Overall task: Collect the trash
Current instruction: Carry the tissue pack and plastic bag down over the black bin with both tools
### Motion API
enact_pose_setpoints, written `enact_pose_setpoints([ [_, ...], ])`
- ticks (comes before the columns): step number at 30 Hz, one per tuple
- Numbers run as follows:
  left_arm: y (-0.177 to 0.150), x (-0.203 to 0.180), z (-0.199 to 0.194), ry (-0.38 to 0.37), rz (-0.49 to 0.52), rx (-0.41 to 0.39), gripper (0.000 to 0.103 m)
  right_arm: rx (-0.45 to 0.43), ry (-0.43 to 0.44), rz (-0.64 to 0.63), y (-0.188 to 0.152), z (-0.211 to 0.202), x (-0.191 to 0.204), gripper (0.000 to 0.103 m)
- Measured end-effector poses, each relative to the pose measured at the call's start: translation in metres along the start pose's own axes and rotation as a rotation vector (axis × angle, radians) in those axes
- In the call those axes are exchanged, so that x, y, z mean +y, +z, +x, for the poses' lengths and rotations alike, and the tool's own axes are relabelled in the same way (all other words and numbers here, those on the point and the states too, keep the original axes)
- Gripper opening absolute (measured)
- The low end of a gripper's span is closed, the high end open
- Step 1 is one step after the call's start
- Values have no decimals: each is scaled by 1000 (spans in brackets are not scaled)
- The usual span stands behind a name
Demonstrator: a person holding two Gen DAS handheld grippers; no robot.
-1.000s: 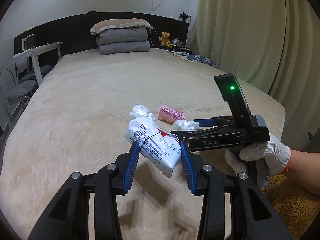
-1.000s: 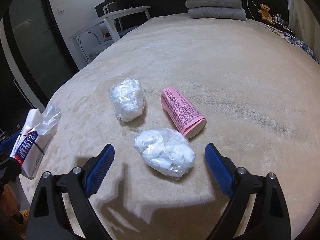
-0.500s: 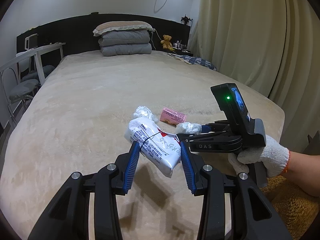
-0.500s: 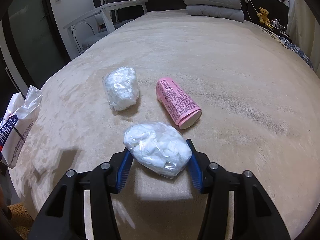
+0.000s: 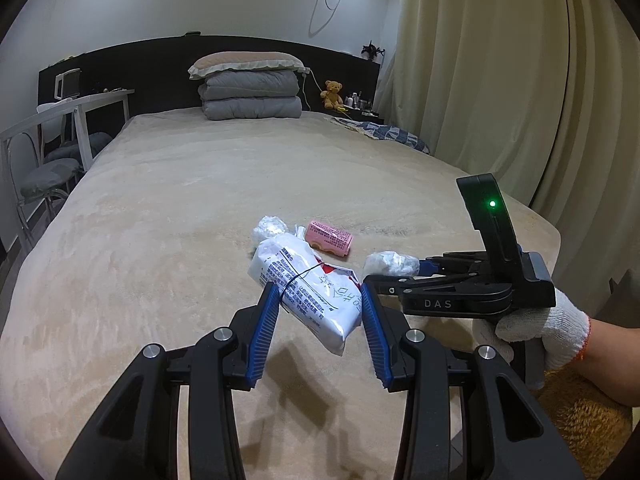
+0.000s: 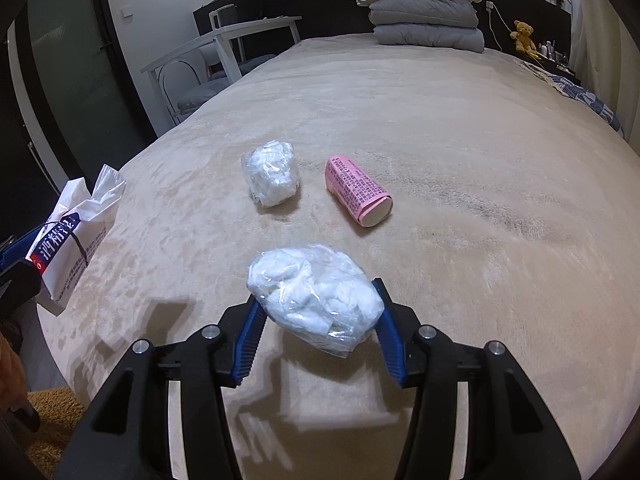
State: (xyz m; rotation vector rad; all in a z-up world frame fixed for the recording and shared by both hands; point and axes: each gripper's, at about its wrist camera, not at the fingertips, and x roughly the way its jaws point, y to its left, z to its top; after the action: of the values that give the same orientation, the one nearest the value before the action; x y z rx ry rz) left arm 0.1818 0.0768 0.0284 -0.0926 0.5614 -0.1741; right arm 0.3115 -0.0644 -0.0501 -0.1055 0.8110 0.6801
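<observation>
My left gripper (image 5: 320,312) is shut on a white printed wipes packet (image 5: 308,284) and holds it above the bed; the packet also shows at the left edge of the right wrist view (image 6: 76,236). My right gripper (image 6: 316,328) is shut on a clear bag of white wadding (image 6: 316,292) and holds it just above the bed; this gripper (image 5: 416,270) and its bag (image 5: 390,263) show in the left wrist view. On the bed lie a second clear bag of white wadding (image 6: 272,178) and a pink printed roll (image 6: 358,190).
The beige bed (image 6: 460,128) runs back to a pillow on folded grey quilts (image 6: 424,20) at the headboard. A white table and chairs (image 6: 224,52) stand at its left side. Curtains (image 5: 500,80) hang to the right. A shaggy brown rug (image 5: 580,432) lies below the near edge.
My right gripper shut on the near bag of wadding and lifted it off the bed. My left gripper kept hold of the packet with little movement.
</observation>
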Motion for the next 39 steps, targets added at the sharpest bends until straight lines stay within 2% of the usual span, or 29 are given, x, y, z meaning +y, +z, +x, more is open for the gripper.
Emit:
enact_pose_setpoints([
  [14, -28, -33, -42, -17, -47, -62, 40, -72, 41, 35, -42, -68, 0, 52],
  [20, -48, -53, -55, -32, -60, -63, 40, -96, 60, 49, -64, -93, 7, 52],
  [39, -104, -96, -91, -39, -107, -56, 40, -65, 72, 28, -145, -132, 29, 52],
])
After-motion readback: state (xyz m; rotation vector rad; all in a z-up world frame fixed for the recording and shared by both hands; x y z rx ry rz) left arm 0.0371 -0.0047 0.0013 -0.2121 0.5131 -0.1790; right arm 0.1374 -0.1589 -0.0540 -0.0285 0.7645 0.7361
